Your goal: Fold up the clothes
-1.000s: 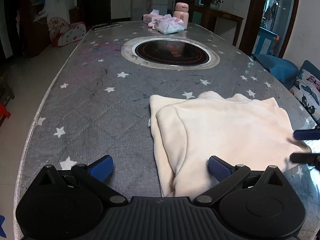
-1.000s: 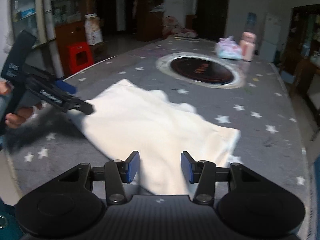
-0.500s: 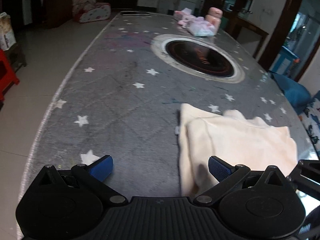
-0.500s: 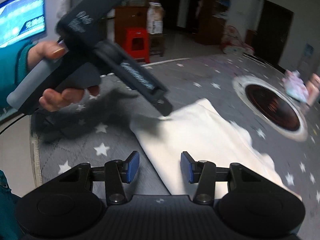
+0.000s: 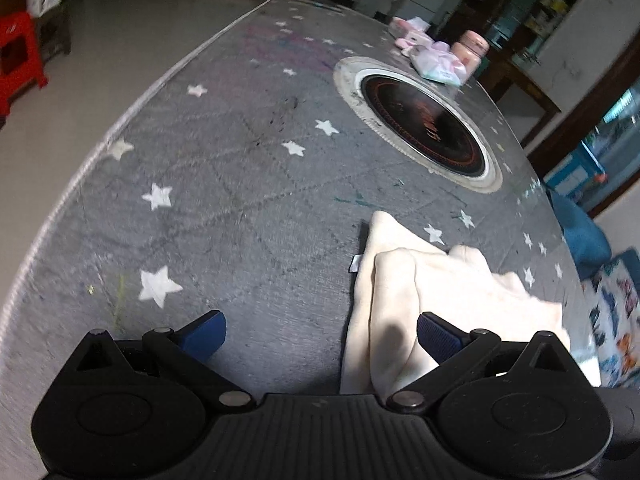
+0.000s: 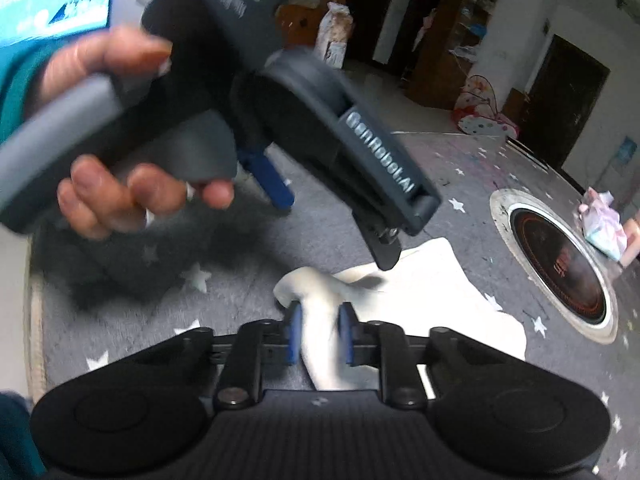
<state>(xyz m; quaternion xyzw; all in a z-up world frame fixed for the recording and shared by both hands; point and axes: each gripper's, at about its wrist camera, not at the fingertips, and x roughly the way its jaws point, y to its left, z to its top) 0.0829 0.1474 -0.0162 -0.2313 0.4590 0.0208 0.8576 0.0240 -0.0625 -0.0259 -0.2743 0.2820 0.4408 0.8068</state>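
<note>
A cream garment (image 5: 440,288) lies folded on the grey star-patterned tablecloth (image 5: 240,200), near the front right in the left wrist view. My left gripper (image 5: 320,334) is open, its right pad (image 5: 436,338) over the garment's near left edge and its left pad over bare cloth. In the right wrist view my right gripper (image 6: 320,332) has its jaws closing, and a bunched corner of the cream garment (image 6: 436,292) is pinched between the blue pads. The left gripper (image 6: 332,226), held by a hand (image 6: 120,196), hangs just above that corner.
A round black cooktop (image 5: 424,120) is set into the table's middle. Tissue packs and a pink jar (image 5: 472,50) stand beyond it. The table's curved edge (image 5: 72,192) runs along the left, with a red stool (image 5: 20,52) on the floor past it.
The right gripper's jaws have come together on the garment's corner, bunching it up. The left gripper swung closer over that corner and rolled; the garment now sits lower right in its view.
</note>
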